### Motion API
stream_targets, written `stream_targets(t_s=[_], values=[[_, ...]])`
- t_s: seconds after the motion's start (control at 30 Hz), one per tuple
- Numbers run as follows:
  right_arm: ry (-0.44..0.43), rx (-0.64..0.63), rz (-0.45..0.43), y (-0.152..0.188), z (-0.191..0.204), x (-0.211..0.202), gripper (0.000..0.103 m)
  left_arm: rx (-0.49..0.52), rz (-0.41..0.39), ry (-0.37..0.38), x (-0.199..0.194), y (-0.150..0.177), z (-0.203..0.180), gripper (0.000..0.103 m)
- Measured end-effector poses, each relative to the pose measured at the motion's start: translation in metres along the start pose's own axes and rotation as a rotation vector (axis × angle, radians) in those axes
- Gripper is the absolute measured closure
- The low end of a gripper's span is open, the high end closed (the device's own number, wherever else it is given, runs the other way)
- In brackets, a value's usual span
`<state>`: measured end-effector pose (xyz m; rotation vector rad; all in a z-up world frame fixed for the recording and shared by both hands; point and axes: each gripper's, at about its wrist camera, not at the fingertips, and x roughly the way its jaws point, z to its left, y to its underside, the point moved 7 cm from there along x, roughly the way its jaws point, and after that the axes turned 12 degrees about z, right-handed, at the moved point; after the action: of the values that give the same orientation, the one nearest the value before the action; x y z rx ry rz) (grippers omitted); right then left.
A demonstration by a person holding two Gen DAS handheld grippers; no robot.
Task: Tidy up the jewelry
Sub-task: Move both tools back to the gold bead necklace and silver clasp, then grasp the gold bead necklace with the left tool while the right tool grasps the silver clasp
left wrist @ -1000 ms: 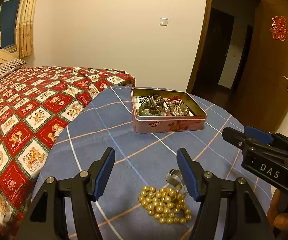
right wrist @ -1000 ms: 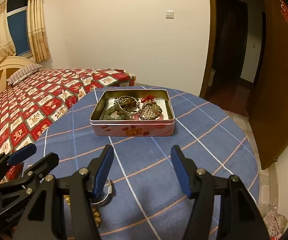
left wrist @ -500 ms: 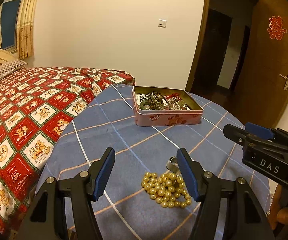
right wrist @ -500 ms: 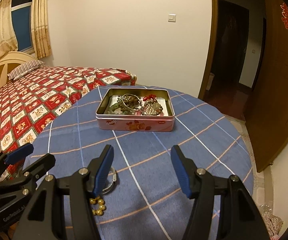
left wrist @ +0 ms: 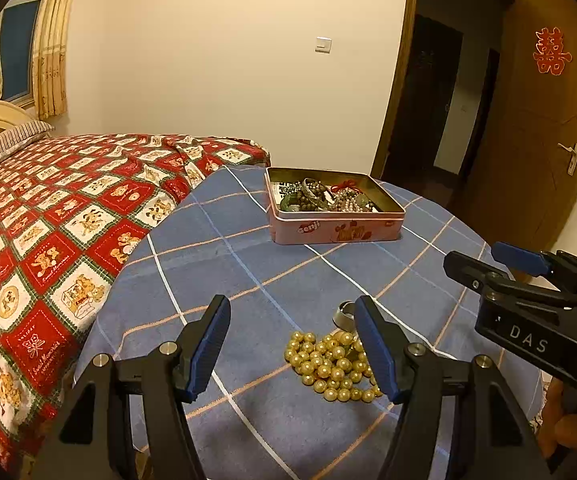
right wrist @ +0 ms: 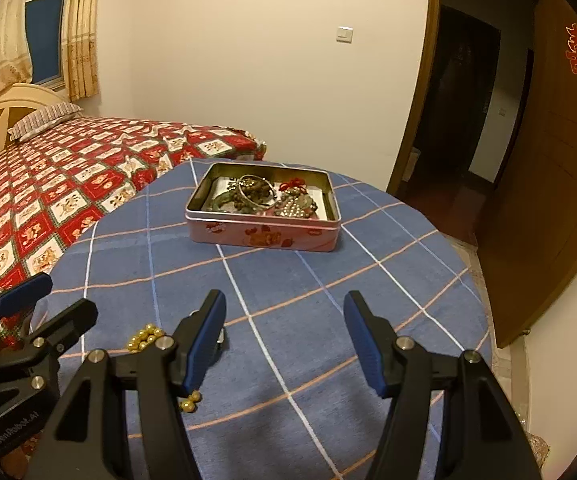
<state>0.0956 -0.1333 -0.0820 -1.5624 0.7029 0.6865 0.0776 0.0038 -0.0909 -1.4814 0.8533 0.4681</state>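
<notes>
A bed under a red patterned quilt runs along the left edge of a round surface draped in blue plaid cloth, in a bedroom with a wooden door standing open at right.

On the far half of the surface sits an open pink tin, its interior heaped with bracelets and bead strands; the right wrist view shows the same tin lying square to the camera, well back from the near edge.

The left tongs hover above the near edge with the 2 blue-padded jaws spread wide and nothing held between them. The right tongs hang beside them, also spread wide and empty; their black body, marked "DAS", enters the left wrist view at the right.

A pile of gold beads lies on the cloth near the near edge, between the left tongs' jaws and close to the right-hand one, touching neither as far as can be seen. In the right wrist view only a few of the gold beads show past the left-hand jaw.

Just behind the pile lies a silver ring-shaped band, partly hidden by the left tongs' right-hand jaw.
</notes>
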Motion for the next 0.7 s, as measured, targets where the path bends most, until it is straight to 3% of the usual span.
stream_targets(t_s=[0.33, 0.43, 0.53, 0.7], values=[[-0.029, 0.018, 0.030, 0.009, -0.015, 0.012, 0.040, 0.068, 0.081, 0.018, 0.014, 0.021, 0.006, 0.038], [-0.073, 0.045, 0.057, 0.017, -0.021, 0.020, 0.051, 0.095, 0.117, 0.030, 0.023, 0.027, 0.002, 0.038], [-0.136, 0.064, 0.078, 0.023, -0.019, 0.025, 0.056, 0.082, 0.143, 0.004, 0.036, 0.028, 0.003, 0.039], [-0.210, 0.069, 0.095, 0.025, -0.013, 0.027, 0.058, 0.067, 0.203, 0.027, 0.050, 0.036, -0.001, 0.039]])
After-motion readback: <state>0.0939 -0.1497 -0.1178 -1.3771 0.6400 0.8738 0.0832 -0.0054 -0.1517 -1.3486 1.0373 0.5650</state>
